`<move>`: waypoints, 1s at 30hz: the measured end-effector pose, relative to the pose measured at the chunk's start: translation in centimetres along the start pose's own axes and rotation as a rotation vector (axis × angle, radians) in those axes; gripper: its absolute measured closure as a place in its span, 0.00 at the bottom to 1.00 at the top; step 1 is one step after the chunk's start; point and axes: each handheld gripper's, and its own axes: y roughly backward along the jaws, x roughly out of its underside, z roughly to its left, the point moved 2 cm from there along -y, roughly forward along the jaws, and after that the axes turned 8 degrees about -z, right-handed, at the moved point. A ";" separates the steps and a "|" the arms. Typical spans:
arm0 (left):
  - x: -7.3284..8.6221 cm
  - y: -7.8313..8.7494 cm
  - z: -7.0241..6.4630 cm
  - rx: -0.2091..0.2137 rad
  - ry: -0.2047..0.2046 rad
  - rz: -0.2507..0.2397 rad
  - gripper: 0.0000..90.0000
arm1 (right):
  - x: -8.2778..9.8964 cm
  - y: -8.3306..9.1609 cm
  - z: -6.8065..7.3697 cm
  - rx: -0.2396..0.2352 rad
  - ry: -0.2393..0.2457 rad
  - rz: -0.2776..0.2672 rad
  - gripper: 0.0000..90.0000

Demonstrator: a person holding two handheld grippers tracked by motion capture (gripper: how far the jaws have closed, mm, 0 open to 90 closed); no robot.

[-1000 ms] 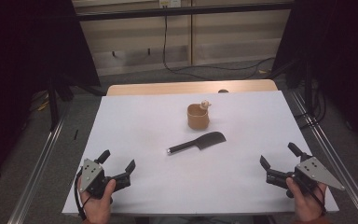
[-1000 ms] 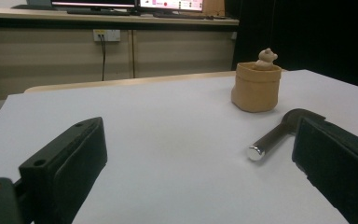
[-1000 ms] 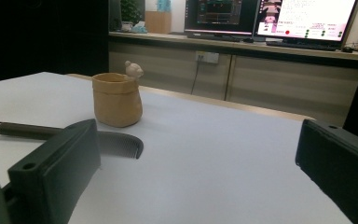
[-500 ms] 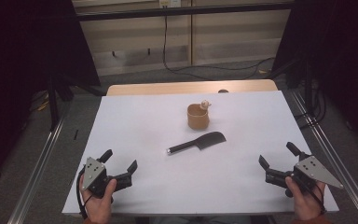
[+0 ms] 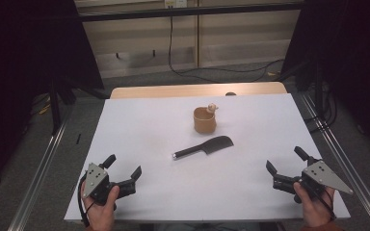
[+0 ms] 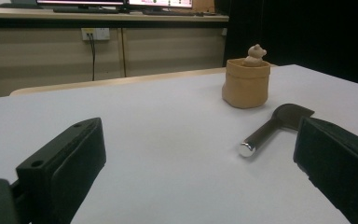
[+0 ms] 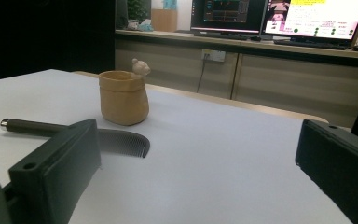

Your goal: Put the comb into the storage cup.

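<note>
Comb lies flat mid-counter, just in front of the tan pot, apart from it, metal handle end toward the left side; probably staged there for an easy pickup. Left tongs and right tongs are both spread and empty, well back from the pot at the near edge, hands low, jaws aimed inward at the comb.

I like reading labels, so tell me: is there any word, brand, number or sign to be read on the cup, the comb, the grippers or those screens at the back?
No text can be read.
Monitors: coloured lines of writing, too blurred.
Tan cup: none.
Dark comb: none.
Left gripper, right gripper: none visible.
</note>
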 end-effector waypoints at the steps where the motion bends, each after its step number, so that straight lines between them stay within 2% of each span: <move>1: -0.1 0.0 0.0 0.008 -0.005 0.003 0.03 | 0.0 0.0 0.0 0.000 0.000 0.000 0.00; 4: -0.2 -0.1 -0.3 0.021 -0.003 -0.008 0.03 | 0.0 0.0 0.0 -0.001 0.000 0.000 0.00; 6: -0.4 -0.1 -0.4 0.034 -0.021 -0.011 0.03 | 0.0 0.0 0.0 -0.002 0.001 0.003 0.00; 8: -0.6 -0.3 -0.7 0.045 -0.015 -0.021 0.03 | 0.0 0.0 0.1 -0.002 0.000 0.003 0.00; 9: -0.8 -0.4 -0.8 0.066 -0.013 -0.011 0.04 | 0.0 0.0 0.1 -0.005 0.002 0.001 0.00; 16: -1.1 -1.3 -1.4 0.100 0.013 -0.005 0.04 | 0.0 0.0 0.1 -0.008 0.006 -0.002 0.00; 22: -1.3 -2.3 -1.8 0.161 -0.024 0.009 0.05 | 0.0 0.0 0.1 -0.007 0.007 0.000 0.00; 24: -1.3 -2.7 -1.9 0.171 -0.016 0.019 0.05 | 0.0 0.1 0.1 -0.007 0.007 0.000 0.00; 25: -1.3 -2.8 -2.0 0.171 0.009 0.017 0.05 | 0.0 0.1 0.1 -0.007 0.007 0.000 0.00; 26: -1.3 -3.0 -2.0 0.177 0.016 0.022 0.05 | 0.0 0.1 0.1 -0.007 0.006 0.000 0.00; 30: -1.7 -3.6 -2.2 0.202 0.005 0.028 0.05 | 0.0 0.1 0.1 -0.007 0.008 0.000 0.00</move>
